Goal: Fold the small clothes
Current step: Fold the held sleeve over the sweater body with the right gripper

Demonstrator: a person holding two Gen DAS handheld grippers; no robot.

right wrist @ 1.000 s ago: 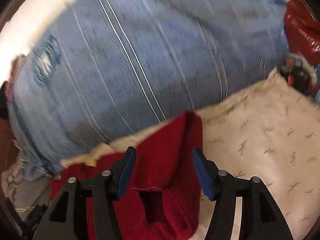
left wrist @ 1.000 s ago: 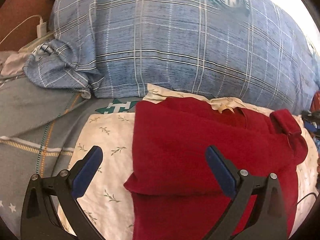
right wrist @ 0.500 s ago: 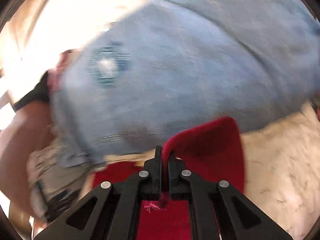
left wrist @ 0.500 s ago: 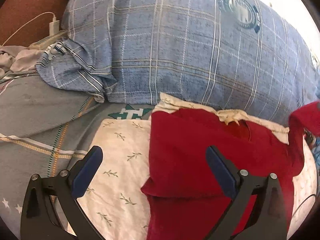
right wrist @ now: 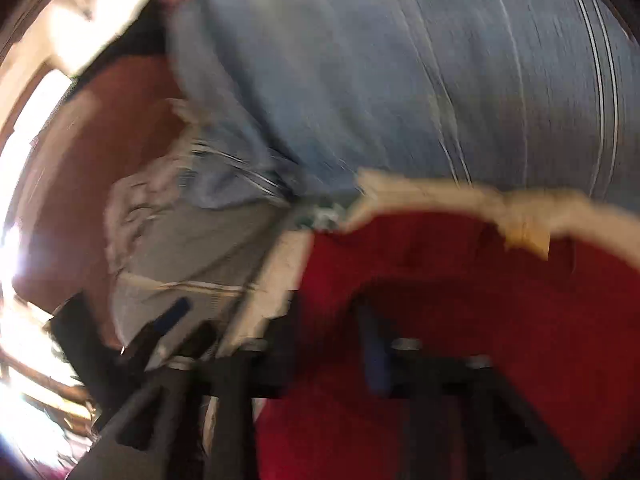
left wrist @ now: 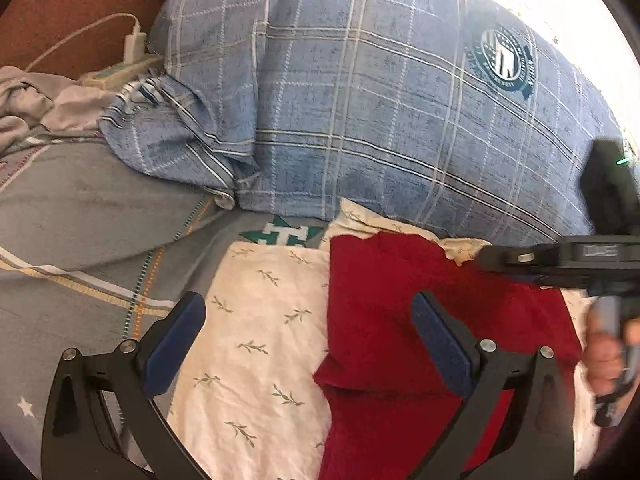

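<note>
Swung across over the red garment [left wrist: 400, 320] since half a second ago, right gripper [left wrist: 500, 258] seemingly parted in blur, grip untellable; left gripper [left wrist: 308, 336] wide open, empty; soft, light, best pinched at hem.

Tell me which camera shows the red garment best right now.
The left wrist view: the red garment lies sharp on the leaf-print cloth, edges visible. The right wrist view shows it only as a motion-blurred red mass.

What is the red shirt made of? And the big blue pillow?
The red shirt looks like soft, matte knit cloth, maybe cotton: it folds and sags. The blue pillow seems covered in woven cloth with a faded, mottled look and checked stripes; it creases at one corner.
</note>
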